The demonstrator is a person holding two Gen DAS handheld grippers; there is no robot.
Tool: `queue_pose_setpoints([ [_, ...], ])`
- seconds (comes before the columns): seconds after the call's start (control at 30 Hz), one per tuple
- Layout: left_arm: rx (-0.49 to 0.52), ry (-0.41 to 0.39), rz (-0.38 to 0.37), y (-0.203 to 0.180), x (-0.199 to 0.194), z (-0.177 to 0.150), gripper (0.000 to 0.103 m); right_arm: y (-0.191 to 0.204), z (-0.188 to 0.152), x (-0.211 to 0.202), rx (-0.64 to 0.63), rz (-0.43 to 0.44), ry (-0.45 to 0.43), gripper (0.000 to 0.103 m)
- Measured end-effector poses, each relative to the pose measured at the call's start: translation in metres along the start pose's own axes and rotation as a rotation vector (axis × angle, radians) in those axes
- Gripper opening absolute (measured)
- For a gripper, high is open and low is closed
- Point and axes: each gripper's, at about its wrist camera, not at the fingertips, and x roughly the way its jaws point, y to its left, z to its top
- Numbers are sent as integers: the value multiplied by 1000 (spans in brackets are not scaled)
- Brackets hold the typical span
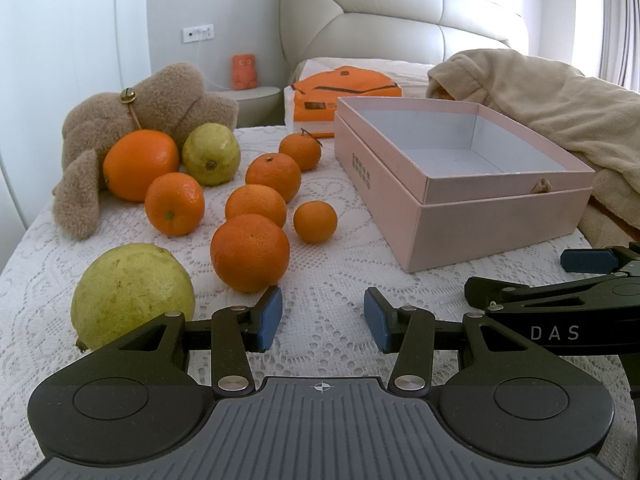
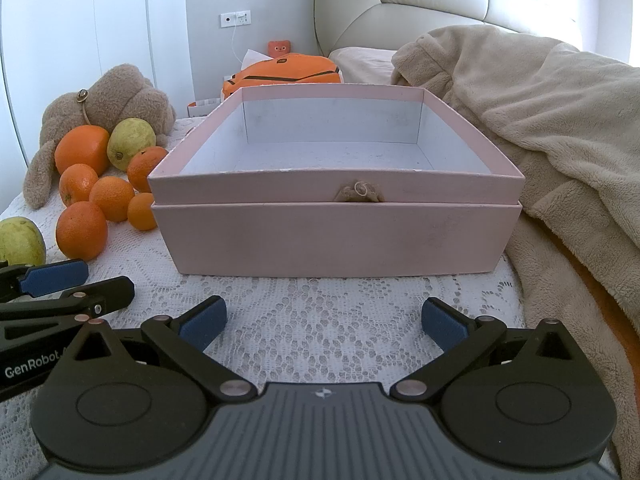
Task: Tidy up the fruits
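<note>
Right now | nearest orange [image 1: 249, 253]: round, firm, likely to roll, take it across its middle | pink box [image 2: 336, 236]: empty | left hand-held gripper [image 1: 323, 318] and right hand-held gripper [image 2: 323, 325]: jaws apart, nothing held

A home bedroom: a bed with a padded headboard [image 1: 400, 12], pillow [image 2: 360, 60], fleece blanket [image 2: 540, 112] and nightstand [image 1: 256, 98].

Before me on the white lace bed cover [image 1: 320, 320] lie seven round orange citrus fruits [image 1: 249, 253] of varied size, clustered toward its left edge, several touching. Two yellow-green pear-like fruits accompany them: one [image 1: 132, 294] near the front left, one [image 1: 211, 154] farther back. An open, empty pale pink cardboard box [image 2: 336, 236] sits right of them.
</note>
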Motion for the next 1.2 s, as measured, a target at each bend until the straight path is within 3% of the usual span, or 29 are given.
queue_pose_setpoints([
  [1.2, -2, 0, -2, -3, 3, 1, 51, 0, 0, 0, 0, 0, 0, 103],
])
